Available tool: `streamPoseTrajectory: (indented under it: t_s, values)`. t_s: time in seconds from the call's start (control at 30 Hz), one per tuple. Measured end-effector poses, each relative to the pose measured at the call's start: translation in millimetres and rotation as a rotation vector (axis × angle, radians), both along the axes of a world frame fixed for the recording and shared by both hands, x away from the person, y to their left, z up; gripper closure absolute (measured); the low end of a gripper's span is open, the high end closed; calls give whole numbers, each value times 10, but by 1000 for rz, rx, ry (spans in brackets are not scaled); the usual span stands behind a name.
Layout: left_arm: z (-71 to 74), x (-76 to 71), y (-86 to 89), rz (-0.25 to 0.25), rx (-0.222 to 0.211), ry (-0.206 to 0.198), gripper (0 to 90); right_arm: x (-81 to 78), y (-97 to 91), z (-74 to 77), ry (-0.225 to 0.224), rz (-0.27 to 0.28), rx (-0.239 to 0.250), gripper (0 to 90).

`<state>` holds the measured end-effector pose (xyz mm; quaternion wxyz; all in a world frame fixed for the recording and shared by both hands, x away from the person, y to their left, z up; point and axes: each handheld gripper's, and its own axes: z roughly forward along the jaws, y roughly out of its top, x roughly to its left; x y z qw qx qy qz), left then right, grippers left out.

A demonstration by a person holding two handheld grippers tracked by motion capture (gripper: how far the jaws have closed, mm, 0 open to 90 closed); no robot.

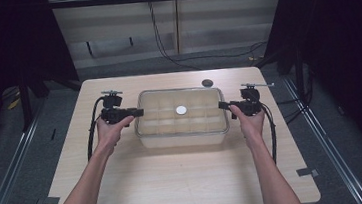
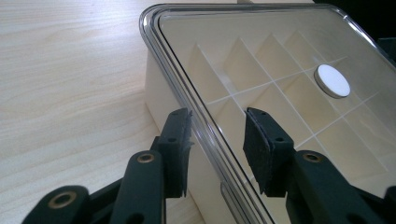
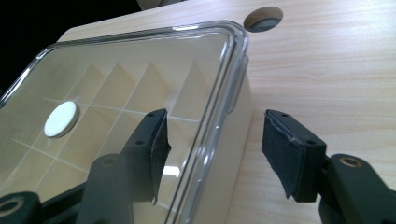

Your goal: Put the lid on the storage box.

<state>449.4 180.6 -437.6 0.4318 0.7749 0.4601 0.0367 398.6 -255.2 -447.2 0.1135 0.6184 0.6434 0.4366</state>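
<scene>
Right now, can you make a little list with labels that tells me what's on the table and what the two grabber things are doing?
table: light wooden top with a round hole near its far edge
box: see-through box with a clear lid, split into small compartments
inside box: one white round disc
left gripper: at the box's left end, jaws astride the lid's rim, pads not pressing
right gripper: at the box's right end, jaws astride the rim, open
hands: one on each gripper

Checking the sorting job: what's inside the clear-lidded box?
Through the clear lid, the box shows divider compartments, apparently empty. A white disc sits mid-lid; whatever lies beneath it is hidden.
</scene>
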Motion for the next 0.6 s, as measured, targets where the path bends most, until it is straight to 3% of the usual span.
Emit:
streamPoseTrajectory:
  t_s: [0.07,0.23,0.3,0.4,0.5,0.6]
  values:
    - [1,-8,2,1,-12,13,536,-19,18,13,-10,10,-6,409]
    - [109,-144,113,2,-18,-39,448,-164,37,133,-60,51,-10,390]
    - [164,-222,188,-3,-33,-55,435,-241,27,190,-75,71,-2,387]
    - [218,-356,287,-16,-22,-92,415,-372,7,258,-106,103,13,384]
    - [229,-449,350,-15,-18,-105,400,-467,4,295,-123,126,23,384]
    - [200,-638,460,-16,-32,-118,384,-654,13,336,-151,166,21,383]
